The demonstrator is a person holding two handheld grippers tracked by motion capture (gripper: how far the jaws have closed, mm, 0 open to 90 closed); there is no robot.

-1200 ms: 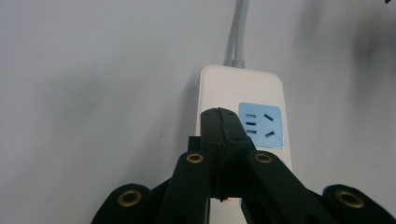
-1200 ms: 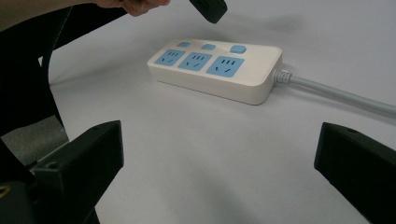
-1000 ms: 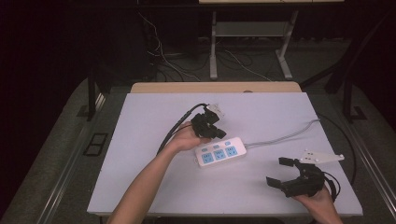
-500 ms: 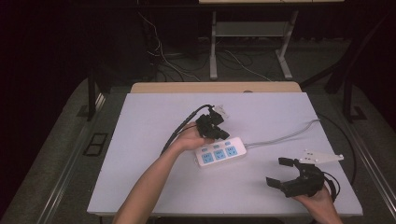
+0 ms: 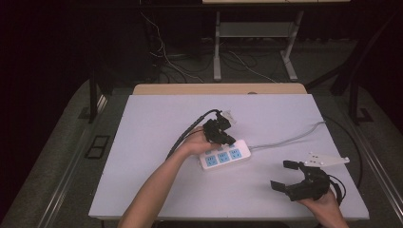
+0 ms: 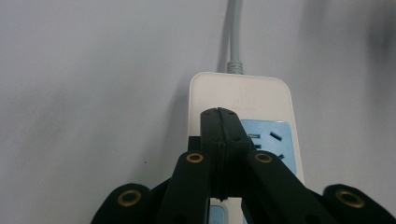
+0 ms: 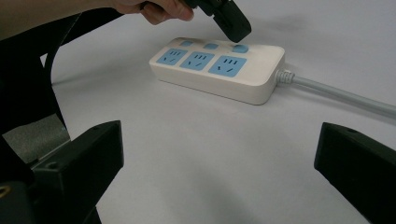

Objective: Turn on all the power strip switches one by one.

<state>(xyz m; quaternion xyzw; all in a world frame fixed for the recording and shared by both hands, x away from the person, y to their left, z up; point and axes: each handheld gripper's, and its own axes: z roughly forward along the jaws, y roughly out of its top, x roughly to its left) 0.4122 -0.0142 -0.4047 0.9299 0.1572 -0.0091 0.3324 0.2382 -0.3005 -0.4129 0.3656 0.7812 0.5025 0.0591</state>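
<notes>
Power strip laid mid-tabletop, cord run toward right edge. Left gripper clenched (nothing between jaws), tips held over strip's blue switch. Right gripper released, near front-right corner.

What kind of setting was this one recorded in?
Probably a lab or recording workspace, not a home: a bare white table holding one power strip, loose cables on the dark floor behind, and a metal-legged bench at the back.
</notes>
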